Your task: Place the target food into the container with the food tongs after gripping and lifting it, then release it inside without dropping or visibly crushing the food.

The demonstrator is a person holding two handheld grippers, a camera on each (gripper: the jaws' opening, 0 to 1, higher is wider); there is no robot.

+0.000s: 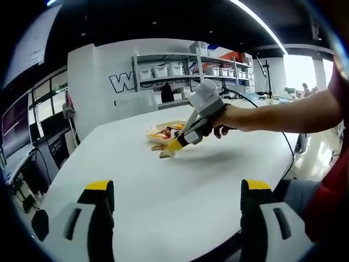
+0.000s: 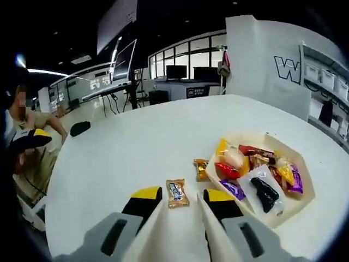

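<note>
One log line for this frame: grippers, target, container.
right gripper: open, tongs either side of wrapped candy on table | left gripper: open, idle | tray: snacks inside | candy not yet lifted

Snacks in tray [image 1: 163, 131] too small to identify, partly hidden behind right gripper [image 1: 170, 148].

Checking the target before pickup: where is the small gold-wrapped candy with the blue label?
In the right gripper view, the gold-wrapped candy lies on the white table, ahead of the right gripper, left of the snack tray.

Right gripper [image 2: 177, 203] over small candy bar [image 2: 178, 193], tongs [image 2: 180, 237] spread.
Gold-wrapped bar lies flat on white table [image 2: 136, 142], between the yellow tips; another gold-wrapped candy [image 2: 201, 168] just beside cream tray [image 2: 305, 197] full of wrapped snacks.
</note>
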